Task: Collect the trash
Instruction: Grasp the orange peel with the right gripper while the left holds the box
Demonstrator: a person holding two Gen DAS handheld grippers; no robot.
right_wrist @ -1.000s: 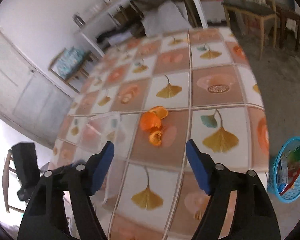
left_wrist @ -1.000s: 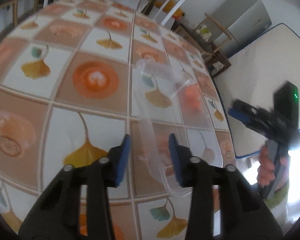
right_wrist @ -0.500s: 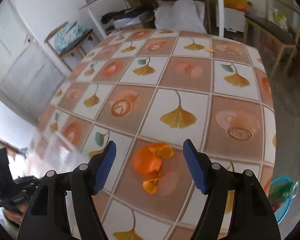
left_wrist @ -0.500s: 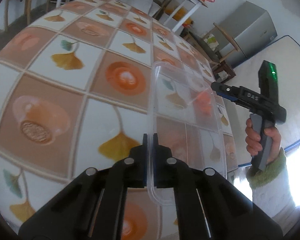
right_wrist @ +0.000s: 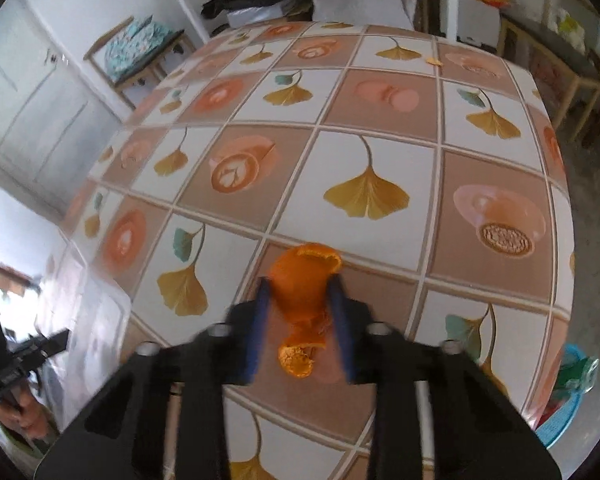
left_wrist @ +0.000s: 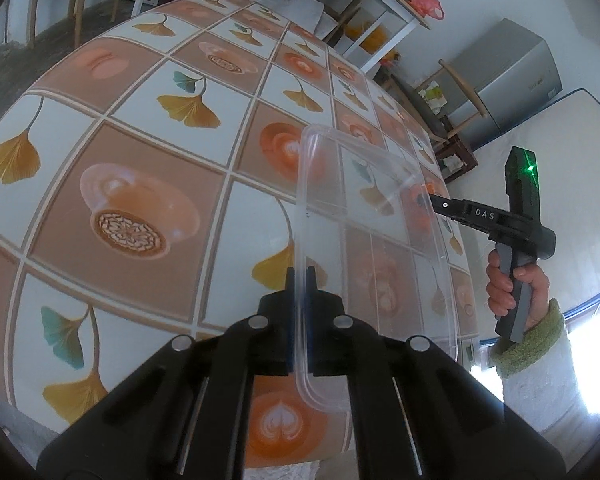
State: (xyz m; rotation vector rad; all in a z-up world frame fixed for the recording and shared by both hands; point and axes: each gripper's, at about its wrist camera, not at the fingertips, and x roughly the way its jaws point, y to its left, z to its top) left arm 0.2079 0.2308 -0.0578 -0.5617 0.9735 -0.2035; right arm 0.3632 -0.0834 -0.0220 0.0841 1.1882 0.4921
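Left gripper (left_wrist: pixel 300 280) clamps the rim of a clear rectangular plastic tray (left_wrist: pixel 374 240), centre frame. Right gripper (right_wrist: pixel 300 300) – jaws just closing – pinches orange citrus peel (right_wrist: pixel 302 280) on the ginkgo-print tablecloth (right_wrist: pixel 380 140), lower centre in right-wrist view.

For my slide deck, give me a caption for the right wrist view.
Right tongs closing around orange peel on the patterned tablecloth.

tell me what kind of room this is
Probably a lived-in room at home: a table under a patterned cloth, wooden chairs along the walls, a fridge and a mattress leaning nearby.
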